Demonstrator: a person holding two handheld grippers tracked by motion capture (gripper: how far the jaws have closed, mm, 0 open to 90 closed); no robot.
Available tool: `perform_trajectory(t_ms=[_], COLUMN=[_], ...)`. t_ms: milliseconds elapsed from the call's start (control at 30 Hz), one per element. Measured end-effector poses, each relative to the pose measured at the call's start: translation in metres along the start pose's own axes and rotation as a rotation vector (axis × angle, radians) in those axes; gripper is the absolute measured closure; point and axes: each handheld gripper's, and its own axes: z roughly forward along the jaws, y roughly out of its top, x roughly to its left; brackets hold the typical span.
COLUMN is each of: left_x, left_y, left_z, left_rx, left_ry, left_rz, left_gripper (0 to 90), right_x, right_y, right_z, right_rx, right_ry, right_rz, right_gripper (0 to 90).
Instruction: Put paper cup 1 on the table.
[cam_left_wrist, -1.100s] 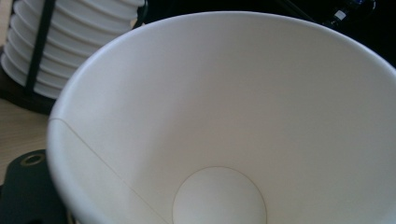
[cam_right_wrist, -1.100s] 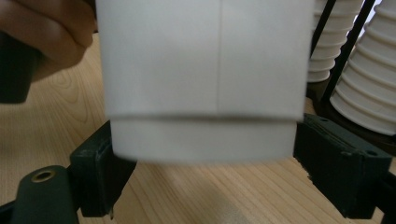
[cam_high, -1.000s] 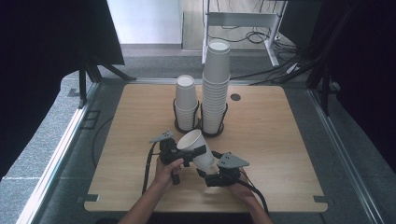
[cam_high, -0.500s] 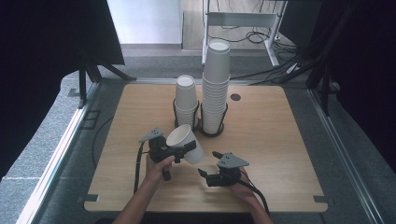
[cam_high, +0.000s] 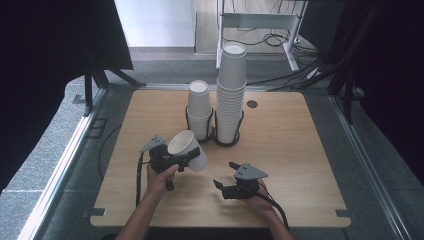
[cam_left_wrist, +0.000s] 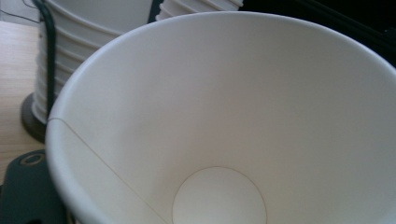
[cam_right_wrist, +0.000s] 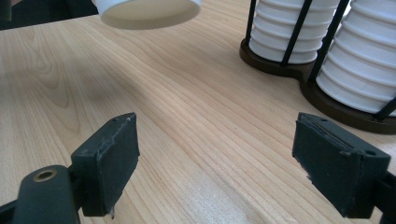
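L claw (cam_high: 186, 156) was clenched on a single paper cup (cam_high: 189, 149), held tilted above the bench (cam_high: 300, 150), just in front-left of the twin cup rack (cam_high: 215, 125). Cup mouth faced the L claw's camera; its base pointed toward the R claw (cam_high: 223, 189). R claw was released, jaws wide w/ nothing between, resting low on the bench nearer the person than the rack. Rack held a short cup stack (cam_high: 199, 107) and a tall cup stack (cam_high: 231, 90).

I can read no text, label, brand, number or sign here; the paper cup (cam_high: 189, 149) and the stacked cups (cam_high: 231, 95) behind it are plain white.
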Motion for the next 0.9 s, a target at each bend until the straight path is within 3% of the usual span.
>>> perform_trajectory(t_ms=[267,467,900], left_x=[0.007,0.014,0.031], left_y=[0.0,-0.003,-0.003], left_z=[-0.009,-0.013,-0.023], left_rx=[0.013,0.026,0.042], left_ry=[0.092,0.142,0.307], left_rz=[0.049,0.058,0.092], left_gripper=[14.4,14.4,14.1], right_x=[-0.001,-0.001,-0.002], right_y=[-0.001,-0.001,-0.002], right_z=[0.0,0.0,-0.002], right_rx=[0.0,0.002,0.005], right_ry=[-0.004,-0.006,-0.014], right_rz=[-0.001,-0.002,-0.002], right_gripper=[14.9,15.0,15.3])
